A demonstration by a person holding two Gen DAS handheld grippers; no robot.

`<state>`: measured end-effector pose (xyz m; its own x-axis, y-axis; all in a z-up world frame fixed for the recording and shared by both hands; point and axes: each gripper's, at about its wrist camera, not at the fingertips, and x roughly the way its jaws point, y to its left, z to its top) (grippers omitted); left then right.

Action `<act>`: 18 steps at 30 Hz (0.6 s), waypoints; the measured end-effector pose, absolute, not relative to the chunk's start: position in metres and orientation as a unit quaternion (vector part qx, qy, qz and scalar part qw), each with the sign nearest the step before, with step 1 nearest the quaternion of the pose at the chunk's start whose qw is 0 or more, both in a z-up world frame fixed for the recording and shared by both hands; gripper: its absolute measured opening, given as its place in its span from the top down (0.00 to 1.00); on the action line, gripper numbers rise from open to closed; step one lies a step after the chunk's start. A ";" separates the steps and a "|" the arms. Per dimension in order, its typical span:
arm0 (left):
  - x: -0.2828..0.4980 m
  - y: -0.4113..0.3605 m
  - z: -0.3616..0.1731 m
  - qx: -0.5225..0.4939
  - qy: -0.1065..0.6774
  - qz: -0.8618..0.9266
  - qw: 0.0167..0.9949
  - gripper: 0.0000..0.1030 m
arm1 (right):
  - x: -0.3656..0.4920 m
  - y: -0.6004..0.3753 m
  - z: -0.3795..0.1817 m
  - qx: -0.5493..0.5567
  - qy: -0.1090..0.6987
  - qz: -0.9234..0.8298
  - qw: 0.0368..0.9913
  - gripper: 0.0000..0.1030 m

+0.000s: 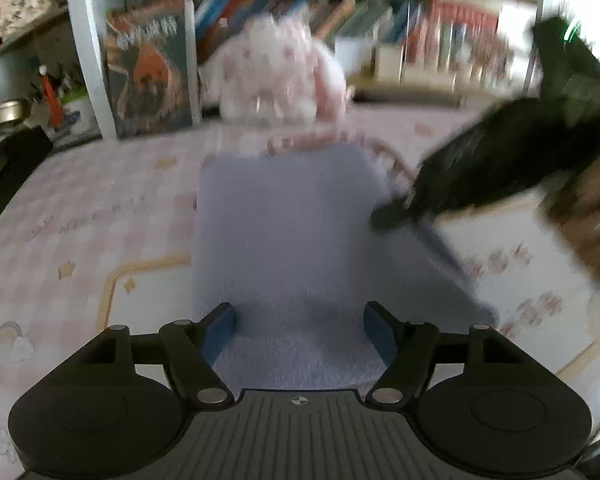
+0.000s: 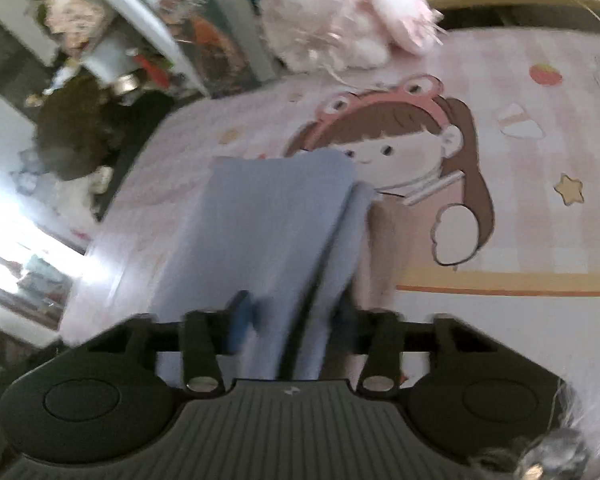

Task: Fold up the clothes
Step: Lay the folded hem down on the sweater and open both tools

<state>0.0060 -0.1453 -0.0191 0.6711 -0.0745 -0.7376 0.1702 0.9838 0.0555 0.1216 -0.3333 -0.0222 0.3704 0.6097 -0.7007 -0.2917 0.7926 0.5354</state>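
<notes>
Left wrist view is blurred throughout: book spines on the shelf [image 1: 420, 40] along the top edge cannot be read, and the pink plush toy [image 1: 276, 76] at upper centre is seen only as a soft shape. The folded blue cloth [image 1: 292, 240] lies in the middle of the frame on the pink checked worktop [image 1: 80, 220], its near end hidden between and beneath the left gripper [image 1: 300, 332]. Its right edge is seen lifted off the worktop, and the corner at lower right is smeared. The left gripper's jaws are held wide apart, their blue pads standing either side of the cloth at the bottom of the frame; whether the pads touch the fabric cannot be told. From the upper right the right gripper [image 1: 396, 212] is seen slanting down to the cloth's right edge, carried by a hand [image 1: 596, 216] cut off by the frame's right border.

In the right wrist view the cloth [image 2: 276, 220] runs from the centre down into the right gripper [image 2: 296, 316], whose jaws are drawn in close and pinch a raised fold of the fabric. The pad on the right side is largely hidden by the fold. A cartoon girl printed on the worktop [image 2: 540, 320] is partly covered by the cloth's far end. The left side is washed out by glare.
</notes>
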 end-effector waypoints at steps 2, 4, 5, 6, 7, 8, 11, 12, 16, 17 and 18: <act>0.006 -0.140 -0.021 0.032 0.401 -0.066 0.913 0.28 | 0.109 -0.338 -0.008 0.161 0.451 0.308 0.822 0.85; 0.008 -0.134 -0.021 0.008 0.404 -0.069 0.912 0.29 | 0.091 -0.343 -0.001 0.148 0.418 0.327 0.835 0.85; 0.009 -0.132 -0.021 0.001 0.405 -0.069 0.912 0.29 | 0.092 -0.343 -0.007 0.138 0.429 0.312 0.836 0.85; 0.010 -0.133 -0.022 0.004 0.406 -0.068 0.911 0.29 | 0.094 -0.342 -0.015 0.128 0.443 0.295 0.837 0.85; 0.011 -0.134 -0.022 0.008 0.408 -0.067 0.911 0.29 | 0.098 -0.342 -0.025 0.133 0.454 0.287 0.833 0.85; 0.012 -0.137 -0.021 0.017 0.410 -0.067 0.910 0.29 | 0.103 -0.342 -0.035 0.141 0.464 0.281 0.828 0.84; 0.012 -0.142 -0.019 0.035 0.413 -0.064 0.908 0.28 | 0.110 -0.340 -0.043 0.147 0.480 0.271 0.821 0.83; 0.012 -0.143 -0.018 0.038 0.414 -0.062 0.907 0.28 | 0.110 -0.340 -0.041 0.145 0.483 0.270 0.821 0.83; 0.010 -0.142 -0.009 0.026 0.412 -0.040 0.910 0.23 | 0.105 -0.346 -0.028 0.151 0.480 0.264 0.823 0.76; 0.008 -0.141 -0.006 0.019 0.411 -0.033 0.911 0.21 | 0.100 -0.347 -0.022 0.147 0.473 0.267 0.827 0.70; 0.006 -0.141 -0.004 0.012 0.409 -0.028 0.912 0.21 | 0.093 -0.352 -0.016 0.142 0.465 0.272 0.830 0.66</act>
